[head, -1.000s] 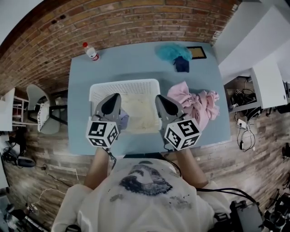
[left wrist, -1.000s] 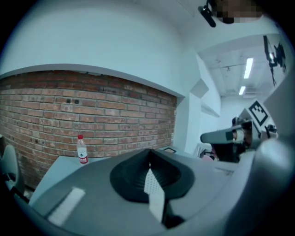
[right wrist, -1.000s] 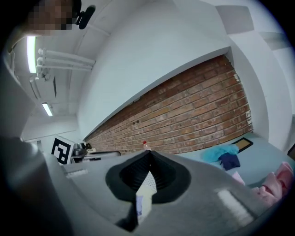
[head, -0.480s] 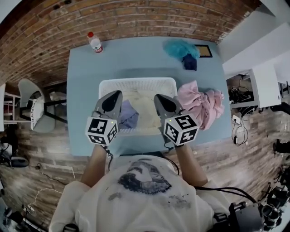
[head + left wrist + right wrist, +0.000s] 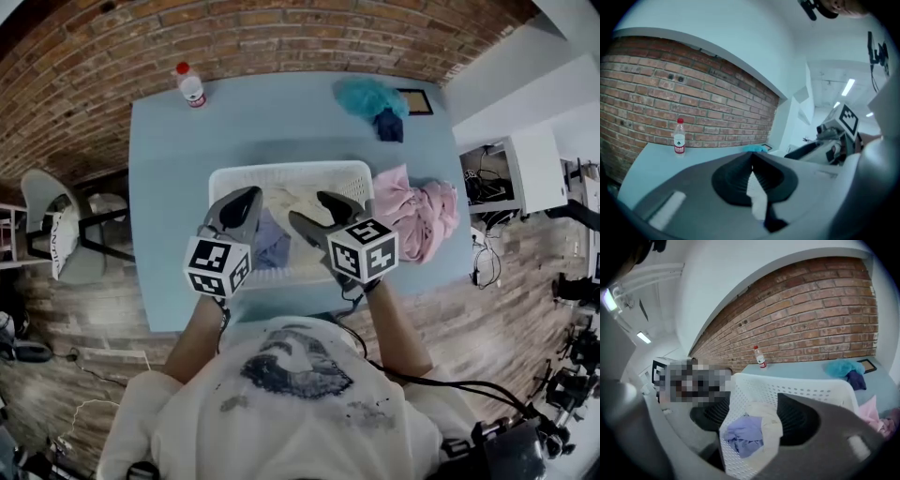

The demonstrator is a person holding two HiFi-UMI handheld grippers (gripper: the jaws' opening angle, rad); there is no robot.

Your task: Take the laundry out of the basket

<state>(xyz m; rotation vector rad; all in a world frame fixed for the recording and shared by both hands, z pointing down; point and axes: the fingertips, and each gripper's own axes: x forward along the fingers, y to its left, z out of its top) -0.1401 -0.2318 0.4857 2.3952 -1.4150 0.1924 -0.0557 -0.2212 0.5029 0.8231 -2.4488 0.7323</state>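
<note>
A white perforated basket [image 5: 291, 174] stands on the pale blue table [image 5: 169, 187]. It holds a cream garment [image 5: 298, 202] and a lavender garment [image 5: 273, 246]. My left gripper [image 5: 247, 201] hovers over the basket's near left part, shut with nothing in it; in the left gripper view its pads meet [image 5: 752, 169]. My right gripper [image 5: 317, 214] hangs above the basket's near right part with its jaws opening and nothing gripped. In the right gripper view [image 5: 754, 420] the lavender garment [image 5: 746, 434] and the cream garment [image 5: 769, 417] lie below the parted jaws, inside the basket [image 5: 801, 386].
Pink clothes [image 5: 418, 210] lie on the table right of the basket. A teal cloth [image 5: 366, 94], a dark blue cloth [image 5: 387, 126] and a small framed board [image 5: 413, 101] sit at the far right. A water bottle [image 5: 190, 86] stands at the far left by the brick wall.
The right gripper has rolled to the left and its jaws have parted from shut. The left gripper has stayed shut over the basket's near left.
</note>
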